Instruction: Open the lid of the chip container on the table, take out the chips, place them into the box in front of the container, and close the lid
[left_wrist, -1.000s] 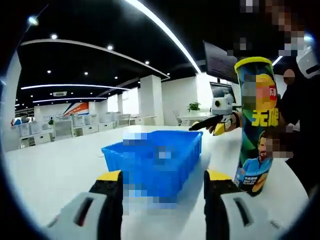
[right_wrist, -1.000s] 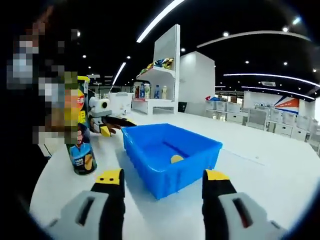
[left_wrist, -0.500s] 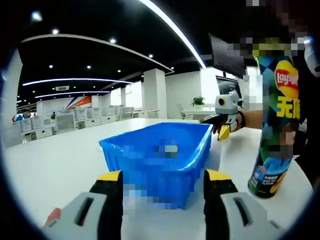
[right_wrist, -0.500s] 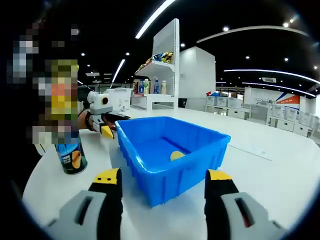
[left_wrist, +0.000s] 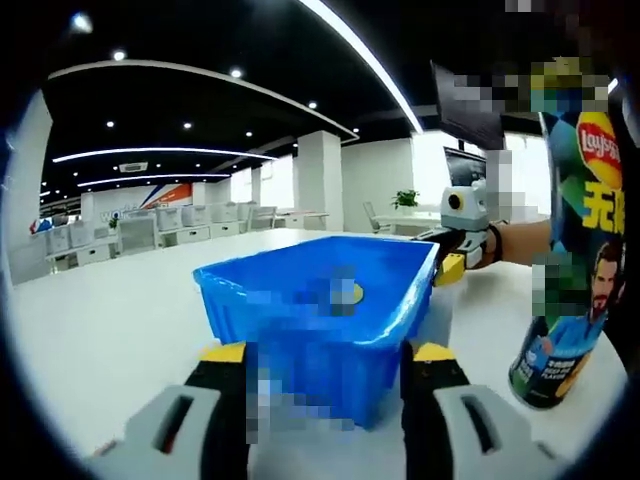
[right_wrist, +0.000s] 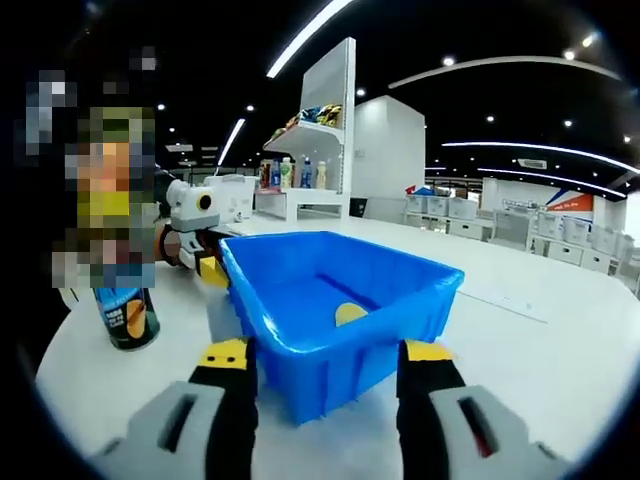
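With both my tongs spread wide and holding nothing, my left gripper (left_wrist: 322, 365) and right gripper (right_wrist: 326, 360) each straddle a near corner of the blue box (right_wrist: 335, 315) from opposite sides. One yellow chip (right_wrist: 349, 312) lies inside it, so I'd say the transfer is at least begun. Beyond, the Lay's chip container (left_wrist: 575, 245) stands upright on the white table (right_wrist: 560, 330); its mosaicked top hides the lid's state.

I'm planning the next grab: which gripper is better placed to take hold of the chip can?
Probably the left. In the left gripper view the chip can stands large, just beside the open left gripper. From the open right gripper it looks smaller and farther off.
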